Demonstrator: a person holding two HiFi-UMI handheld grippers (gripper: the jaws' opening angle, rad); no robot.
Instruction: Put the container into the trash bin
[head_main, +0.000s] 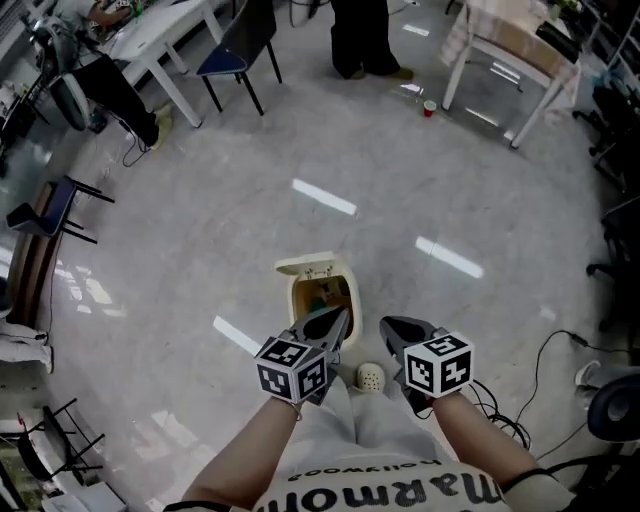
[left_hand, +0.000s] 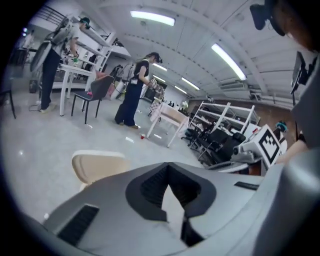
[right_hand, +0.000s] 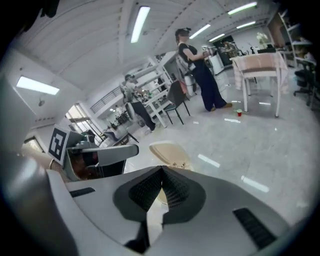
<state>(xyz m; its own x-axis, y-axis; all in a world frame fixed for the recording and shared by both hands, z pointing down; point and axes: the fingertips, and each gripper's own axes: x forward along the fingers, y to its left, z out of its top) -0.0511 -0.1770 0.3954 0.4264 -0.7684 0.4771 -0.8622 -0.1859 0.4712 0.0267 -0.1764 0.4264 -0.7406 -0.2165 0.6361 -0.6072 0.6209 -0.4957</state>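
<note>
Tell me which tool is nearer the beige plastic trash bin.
Left. In the head view the left tool has its tip over the near rim of the beige plastic trash bin; the right tool sits off to the bin's right, apart from it.

The left gripper (head_main: 337, 319) covers the trash bin (head_main: 297, 298)'s near rim; contents too dim to tell

Cream trash bin (head_main: 297, 295); pale grey glossy floor (head_main: 200, 220); left tool (head_main: 338, 318) and right tool (head_main: 392, 325) grey, pads (right_hand: 172, 192) black and ridged, marker cubes (head_main: 292, 368) black-and-white squares; red cup (head_main: 429, 108); blue chair seat (head_main: 222, 62).
</note>
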